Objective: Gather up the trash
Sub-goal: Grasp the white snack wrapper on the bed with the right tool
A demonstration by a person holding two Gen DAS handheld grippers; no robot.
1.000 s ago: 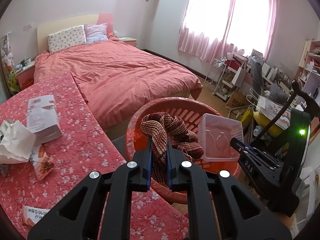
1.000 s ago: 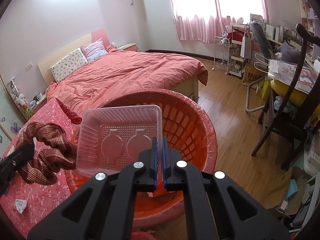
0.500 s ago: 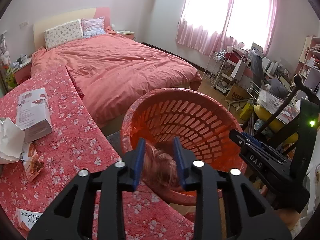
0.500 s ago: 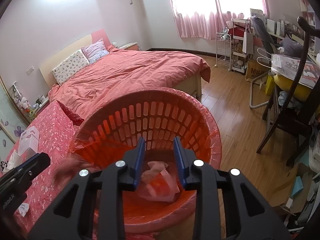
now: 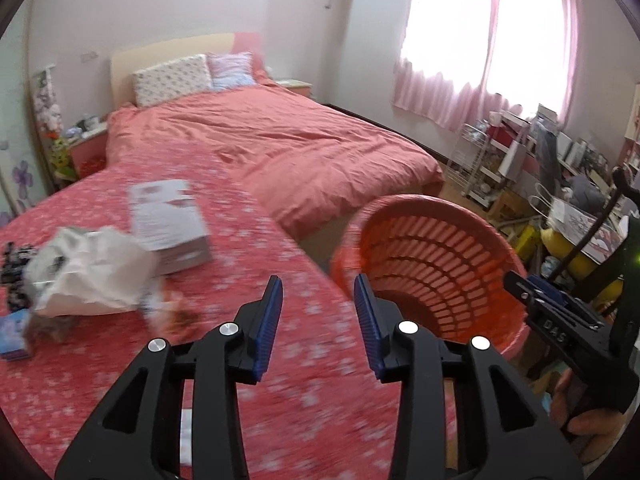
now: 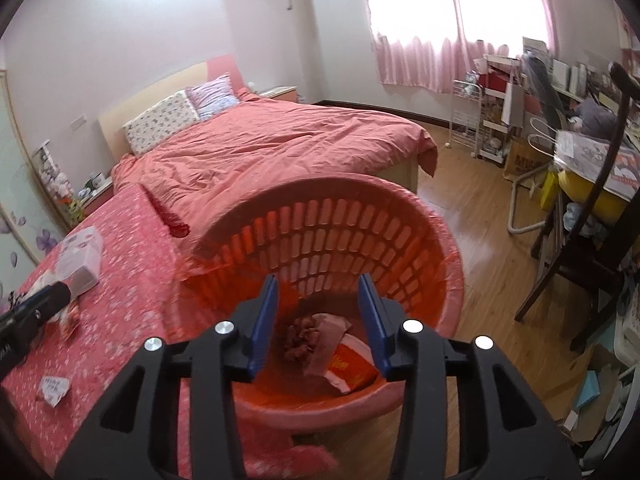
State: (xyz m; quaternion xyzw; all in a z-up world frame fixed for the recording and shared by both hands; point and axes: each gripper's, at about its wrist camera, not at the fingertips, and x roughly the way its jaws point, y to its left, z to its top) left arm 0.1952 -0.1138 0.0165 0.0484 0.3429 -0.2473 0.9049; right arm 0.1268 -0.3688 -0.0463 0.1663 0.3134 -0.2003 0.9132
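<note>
My right gripper [image 6: 318, 280] hangs over the orange-red slotted basket [image 6: 320, 184]; its jaws are opening and nothing is between them. Inside the basket lie a brown woven cloth [image 6: 300, 336] and a red-and-yellow wrapper [image 6: 352, 364]. My left gripper [image 5: 318, 280] is over the floral red tablecloth [image 5: 280, 360], left of the basket [image 5: 400, 204]. Its jaws are also opening and hold nothing. On the table lie a crumpled white bag [image 5: 88, 272], a flat box [image 5: 168, 220], a snack wrapper [image 5: 176, 312] and a paper scrap [image 6: 54, 388].
A bed with a pink cover [image 5: 280, 140] stands behind the table and basket. At the right are a dark chair [image 6: 580, 260], a wire rack [image 6: 468, 120] and cluttered shelves. Wood floor [image 6: 480, 220] shows beside the basket. A hand [image 5: 592, 432] holds the right gripper.
Both grippers let go. The brown cloth and the clear tray dropped toward the basket and both sets of jaws spread. The left gripper swung left over the table.
</note>
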